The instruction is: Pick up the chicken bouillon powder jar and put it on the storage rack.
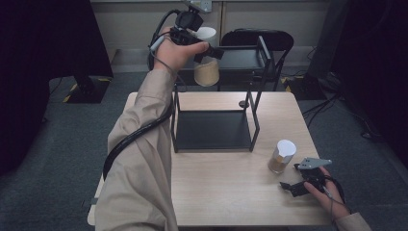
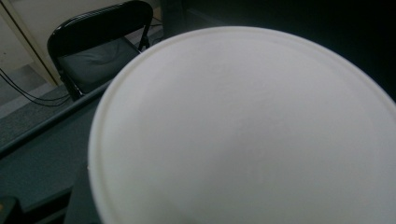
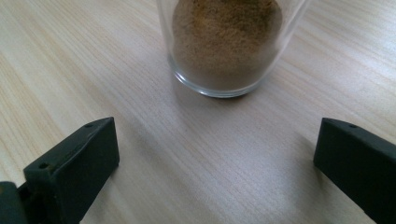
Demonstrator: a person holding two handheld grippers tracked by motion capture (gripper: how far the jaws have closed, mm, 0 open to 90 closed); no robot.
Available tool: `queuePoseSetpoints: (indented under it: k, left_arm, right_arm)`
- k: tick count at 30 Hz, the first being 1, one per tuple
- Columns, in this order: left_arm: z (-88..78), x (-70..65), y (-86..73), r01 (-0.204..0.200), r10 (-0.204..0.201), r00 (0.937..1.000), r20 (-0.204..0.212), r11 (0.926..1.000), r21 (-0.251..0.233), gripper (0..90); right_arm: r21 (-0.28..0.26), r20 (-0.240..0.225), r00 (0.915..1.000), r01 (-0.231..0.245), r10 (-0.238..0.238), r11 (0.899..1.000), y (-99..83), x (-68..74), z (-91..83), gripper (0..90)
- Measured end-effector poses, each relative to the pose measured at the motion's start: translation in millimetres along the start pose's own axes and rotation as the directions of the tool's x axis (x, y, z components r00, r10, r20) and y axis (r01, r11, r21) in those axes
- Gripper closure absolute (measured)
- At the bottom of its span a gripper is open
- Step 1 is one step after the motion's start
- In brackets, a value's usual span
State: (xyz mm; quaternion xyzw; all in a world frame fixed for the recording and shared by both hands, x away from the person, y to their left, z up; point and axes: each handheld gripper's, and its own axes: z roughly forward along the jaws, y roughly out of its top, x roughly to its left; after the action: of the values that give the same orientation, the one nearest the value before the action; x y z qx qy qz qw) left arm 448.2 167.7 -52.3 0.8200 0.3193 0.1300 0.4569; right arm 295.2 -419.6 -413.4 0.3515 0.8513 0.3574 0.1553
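Note:
My left gripper (image 1: 210, 51) is raised high at the back, shut on a clear jar (image 1: 207, 71) of tan powder with a white lid (image 1: 207, 33). The jar hangs in the air at the left end of the black rack's top shelf (image 1: 243, 57). In the left gripper view the white lid (image 2: 243, 130) is right in front of the camera and hides the jaws. A second jar (image 1: 282, 156) of brown powder with a white lid stands on the table at the right. My right gripper (image 1: 294, 186) lies just in front of it, open. In the right gripper view that jar (image 3: 226, 42) stands beyond the gripper (image 3: 217, 158), apart from both jaws.
The black two-level rack stands mid-table, its lower plate (image 1: 214, 130) bare. A black folding chair (image 1: 257, 38) stands behind the table, seen as the chair (image 2: 98, 46) in the left gripper view. The wooden table (image 1: 226, 192) has free room in front. A small dark disc (image 1: 243, 103) lies by the rack.

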Motion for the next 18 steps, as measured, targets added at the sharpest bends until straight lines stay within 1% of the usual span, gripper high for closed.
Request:
queuePoseSetpoints:
  k: [4,5,6,9,12,13,15,18]
  left_arm:
    - [-1.6,3.8,5.9,0.005,-0.005,1.0000,-0.008,1.0000,-0.003,35.9]
    - [-2.5,5.8,9.8,0.003,-0.003,0.9998,-0.021,1.0000,-0.005,35.9]
    - [-2.5,5.8,9.8,0.003,-0.003,0.9998,-0.021,1.0000,-0.005,35.9]
    - [-2.7,12.1,13.4,0.013,-0.013,0.9994,-0.032,0.9999,-0.008,35.9]
    - [-0.9,15.9,16.5,0.018,-0.018,0.9982,-0.057,0.9998,-0.001,35.9]
    - [-0.1,17.8,17.4,0.012,-0.012,0.9979,-0.063,0.9999,0.002,35.9]
    - [1.6,22.1,18.0,0.016,-0.016,0.9971,-0.074,0.9999,0.000,35.9]
    - [4.3,26.7,19.3,0.012,-0.013,0.9951,-0.098,0.9999,-0.005,35.9]
  right_arm:
    - [0.000,0.000,1.0000,0.000,0.000,1.000,0.0,-0.1,0.0,0.0]
    - [0.000,0.000,1.0000,0.000,0.000,1.000,0.0,-0.1,0.0,0.0]
    - [0.000,0.000,1.0000,0.000,0.000,1.000,0.0,-0.1,0.0,0.0]
    - [0.000,0.000,1.0000,0.000,0.000,1.000,0.0,-0.1,0.0,0.0]
    - [0.000,0.000,1.0000,0.000,0.000,1.000,0.0,-0.1,0.0,0.0]
    - [0.000,0.000,1.0000,0.000,0.000,1.000,0.0,-0.1,0.0,0.0]
    - [0.000,0.000,1.0000,0.000,0.000,1.000,0.1,-0.1,0.0,0.0]
    - [0.000,-0.001,1.0000,0.001,-0.001,1.000,0.1,-0.2,0.0,0.0]
